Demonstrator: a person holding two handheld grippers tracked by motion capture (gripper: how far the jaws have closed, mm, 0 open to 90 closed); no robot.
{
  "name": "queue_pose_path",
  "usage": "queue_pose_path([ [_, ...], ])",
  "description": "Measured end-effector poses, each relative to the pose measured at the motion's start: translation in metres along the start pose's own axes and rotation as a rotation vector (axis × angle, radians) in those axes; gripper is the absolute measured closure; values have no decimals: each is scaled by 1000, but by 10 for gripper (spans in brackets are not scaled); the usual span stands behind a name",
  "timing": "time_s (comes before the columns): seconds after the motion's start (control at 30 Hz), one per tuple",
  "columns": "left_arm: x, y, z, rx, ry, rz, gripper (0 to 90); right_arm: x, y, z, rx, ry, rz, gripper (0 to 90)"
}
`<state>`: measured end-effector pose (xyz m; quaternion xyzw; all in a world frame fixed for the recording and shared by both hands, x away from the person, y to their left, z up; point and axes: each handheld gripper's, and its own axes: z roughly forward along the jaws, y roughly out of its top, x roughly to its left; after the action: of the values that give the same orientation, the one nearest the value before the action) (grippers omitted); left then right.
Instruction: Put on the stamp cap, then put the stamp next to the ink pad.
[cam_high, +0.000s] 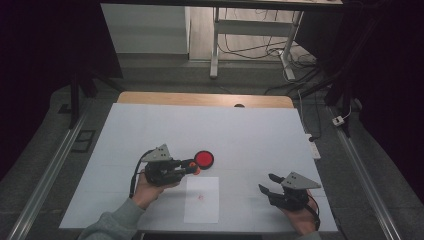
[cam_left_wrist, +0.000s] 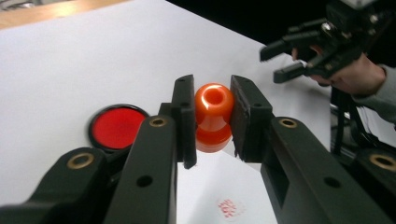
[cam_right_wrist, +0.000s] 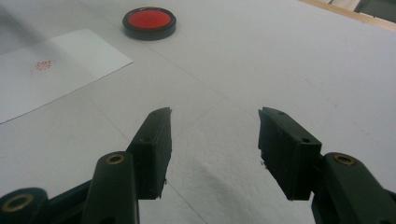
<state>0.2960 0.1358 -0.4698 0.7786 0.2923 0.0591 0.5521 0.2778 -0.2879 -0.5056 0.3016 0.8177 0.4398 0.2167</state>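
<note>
The white worktop (cam_high: 250, 125) carries a sheet of paper (cam_high: 201, 200) already bearing a small red stamp mark (cam_left_wrist: 229, 207), with the round red ink pad (cam_high: 204, 159) beyond it. The left claw (cam_left_wrist: 212, 116) pinches the orange stamp (cam_left_wrist: 213, 116), raised between pad and paper. I'd keep it upright and set it down gently. The right claw (cam_right_wrist: 215, 140) waits spread and empty, well off to the side.

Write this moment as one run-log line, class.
left tool: shut on orange stamp | right tool: open, empty | ink pad: uncovered | paper: red mark
</note>
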Motion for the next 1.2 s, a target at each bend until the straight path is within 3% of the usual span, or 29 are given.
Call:
queue_pose_path([
  [0.23,15,5,-13,-19,47,-23,727,-1,1,1,-2,-3,-2,436],
  [0.5,31,2,-14,4,99,-50,726,-2,0,1,7,-6,0,436],
  [0.97,53,4,14,71,163,-47,726,-3,-1,1,16,-12,0,436],
  [1.2,65,-1,29,110,179,-67,726,-3,-2,0,14,-11,4,435],
])
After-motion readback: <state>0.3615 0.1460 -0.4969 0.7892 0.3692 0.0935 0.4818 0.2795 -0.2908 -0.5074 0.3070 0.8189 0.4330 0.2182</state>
